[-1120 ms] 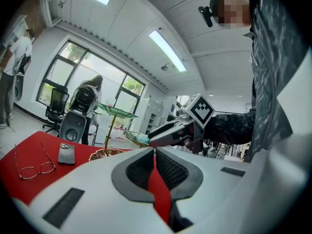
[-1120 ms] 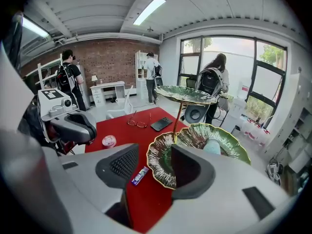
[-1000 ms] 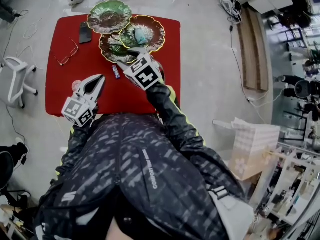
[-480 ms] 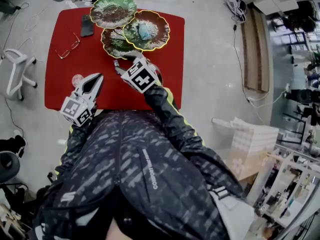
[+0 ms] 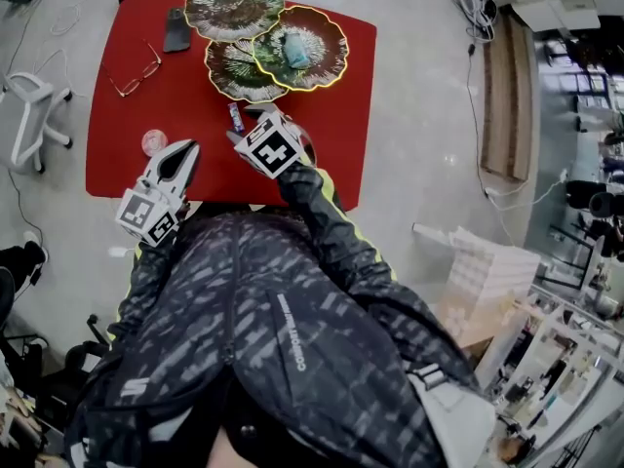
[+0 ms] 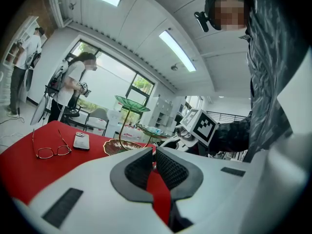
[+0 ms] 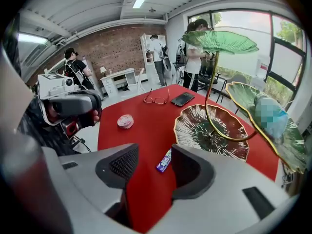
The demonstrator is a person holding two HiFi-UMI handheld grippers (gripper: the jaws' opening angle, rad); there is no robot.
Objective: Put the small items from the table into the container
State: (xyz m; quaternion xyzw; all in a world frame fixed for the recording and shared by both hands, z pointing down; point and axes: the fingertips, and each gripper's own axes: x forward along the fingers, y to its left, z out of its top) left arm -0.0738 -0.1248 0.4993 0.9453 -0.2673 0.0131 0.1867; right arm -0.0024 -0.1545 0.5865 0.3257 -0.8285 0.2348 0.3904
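Hovering open over the purple candy bar (image 7: 164,161), the right gripper (image 7: 152,165) holds nothing; the left gripper (image 6: 152,152) is closed, empty. One teal item (image 5: 296,51) lies in the leaf dish stand (image 5: 336,58). The bar and the pink tin (image 5: 153,141) by the table's left edge remain.

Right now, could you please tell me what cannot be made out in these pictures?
- Teal item on the right leaf tray: too small in the head view, under a mosaic patch in the right gripper view.
- Purple packet: its print is too small in any view.
- Round pink item: too small to identify.
- Table: its near edge is partly hidden by the person's jacket in the head view.
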